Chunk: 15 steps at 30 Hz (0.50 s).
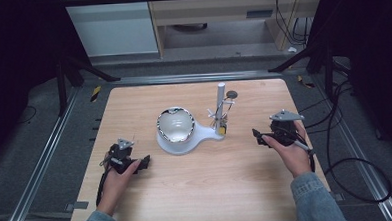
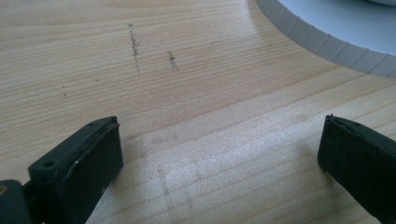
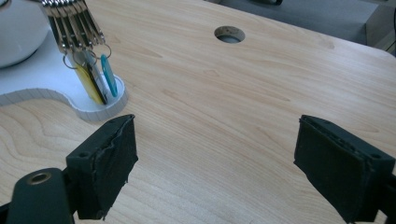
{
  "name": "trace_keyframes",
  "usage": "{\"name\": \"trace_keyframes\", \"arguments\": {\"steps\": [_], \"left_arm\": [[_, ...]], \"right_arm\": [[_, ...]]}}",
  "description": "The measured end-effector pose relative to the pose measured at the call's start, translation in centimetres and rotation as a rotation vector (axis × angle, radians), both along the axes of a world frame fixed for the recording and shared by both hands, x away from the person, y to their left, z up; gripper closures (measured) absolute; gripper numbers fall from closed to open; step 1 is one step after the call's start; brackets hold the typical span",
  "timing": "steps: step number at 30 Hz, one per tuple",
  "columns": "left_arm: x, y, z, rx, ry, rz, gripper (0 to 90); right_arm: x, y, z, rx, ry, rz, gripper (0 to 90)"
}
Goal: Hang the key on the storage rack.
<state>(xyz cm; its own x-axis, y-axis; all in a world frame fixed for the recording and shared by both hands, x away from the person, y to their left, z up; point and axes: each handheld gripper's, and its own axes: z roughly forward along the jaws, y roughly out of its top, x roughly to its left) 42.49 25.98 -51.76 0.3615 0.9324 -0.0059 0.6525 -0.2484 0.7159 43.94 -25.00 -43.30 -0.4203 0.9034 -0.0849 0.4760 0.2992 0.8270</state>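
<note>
L gripper (image 1: 145,163) & R gripper (image 1: 257,136) both wide; bare table (image 1: 227,189) btwn; white stand (image 1: 185,143) centre.

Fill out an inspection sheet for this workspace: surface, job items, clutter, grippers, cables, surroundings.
Surface: light wooden table, faint dark scuffs, one round hole near the far edge.
Job's things: white stand base carrying a shiny bowl and an upright post hung with measuring spoons and coloured tags.
Clutter: nothing seen.
Grippers: left gripper resting low on the table, jaws open, empty; right gripper jaws open, empty, pointing toward the stand.
Cables: black cable looping off the table's right edge onto the floor.
Surroundings: grey floor, metal rails, black frame legs, light furniture beyond.
</note>
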Motion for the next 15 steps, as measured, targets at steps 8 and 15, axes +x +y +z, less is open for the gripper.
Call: {"name": "trace_keyframes", "arguments": {"steps": [8,15], "left_arm": [[0.0,0.0,0.0,0.0,0.0,0.0,0.0],[0.0,0.0,0.0,0.0,0.0,0.0,0.0]], "right_arm": [[0.4,0.4,-1.1,-0.022,0.049,0.011,13.5],[1.1,1.1,-2.1,-0.036,0.095,0.024,13.6]]}}
